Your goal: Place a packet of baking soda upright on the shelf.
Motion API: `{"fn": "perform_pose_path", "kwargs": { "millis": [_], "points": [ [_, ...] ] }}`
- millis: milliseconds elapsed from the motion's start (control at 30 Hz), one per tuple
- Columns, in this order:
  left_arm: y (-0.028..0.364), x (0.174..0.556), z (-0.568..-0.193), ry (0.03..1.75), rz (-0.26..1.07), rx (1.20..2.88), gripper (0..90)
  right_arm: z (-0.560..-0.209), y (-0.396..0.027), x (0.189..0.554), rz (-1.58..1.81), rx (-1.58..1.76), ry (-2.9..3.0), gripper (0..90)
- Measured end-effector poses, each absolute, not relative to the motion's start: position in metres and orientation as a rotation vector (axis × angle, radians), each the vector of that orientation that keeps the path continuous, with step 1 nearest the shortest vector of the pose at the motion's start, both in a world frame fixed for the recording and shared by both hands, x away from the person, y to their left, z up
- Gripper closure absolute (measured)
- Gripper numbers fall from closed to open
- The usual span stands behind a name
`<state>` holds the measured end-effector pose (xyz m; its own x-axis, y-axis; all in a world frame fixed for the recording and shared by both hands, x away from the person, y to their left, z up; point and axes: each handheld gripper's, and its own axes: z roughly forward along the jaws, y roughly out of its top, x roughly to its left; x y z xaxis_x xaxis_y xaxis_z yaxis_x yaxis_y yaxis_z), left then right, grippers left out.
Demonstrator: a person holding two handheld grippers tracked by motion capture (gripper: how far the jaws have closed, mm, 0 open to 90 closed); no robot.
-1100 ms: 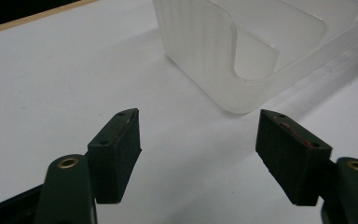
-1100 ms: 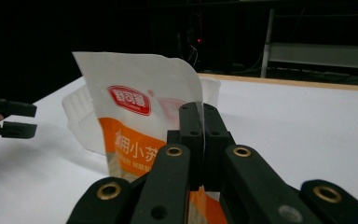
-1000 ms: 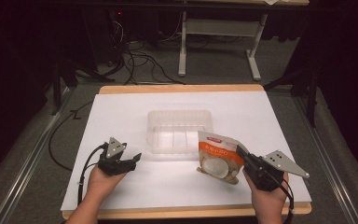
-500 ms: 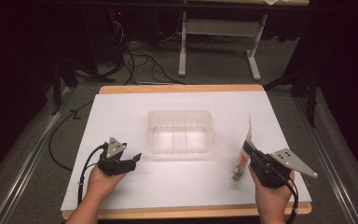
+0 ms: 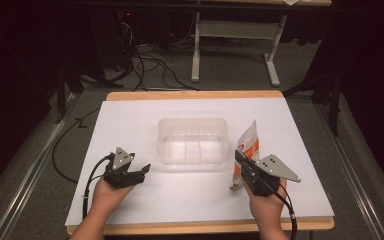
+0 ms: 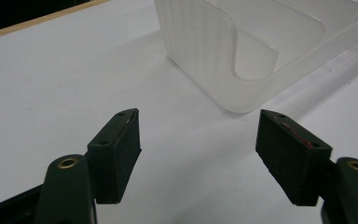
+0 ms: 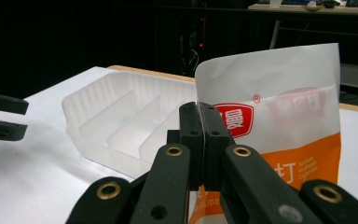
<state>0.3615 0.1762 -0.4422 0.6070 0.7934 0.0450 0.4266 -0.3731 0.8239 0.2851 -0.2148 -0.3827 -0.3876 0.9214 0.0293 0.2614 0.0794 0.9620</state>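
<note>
1. The right gripper has its jaws pressed together on the edge of the white-and-orange pouch, pinching it.
2. The pouch stands upright and extends beyond and to the right of the jaw tips in the right gripper view.
3. In the high view, the pouch rises ahead of the right gripper, just beside the clear plastic tray.
4. The left gripper has its jaws spread, with nothing between them.
5. One tray corner lies just ahead of the left gripper's jaws, apart from both pads.
6. Both grippers are over the white table.
</note>
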Motion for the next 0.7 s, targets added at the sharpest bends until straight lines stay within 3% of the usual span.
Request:
{"fn": "perform_pose_path", "kwargs": {
  "millis": [500,700],
  "points": [
    [0.18,0.358,-0.442,0.961,0.573,2.01,31.2,-0.393,-0.219,0.278,1.323,1.183,1.711,87.3],
    [0.18,0.358,-0.442,0.956,0.572,2.014,31.2,-0.394,-0.217,0.276,1.312,1.171,1.72,90.0]
  ]
}}
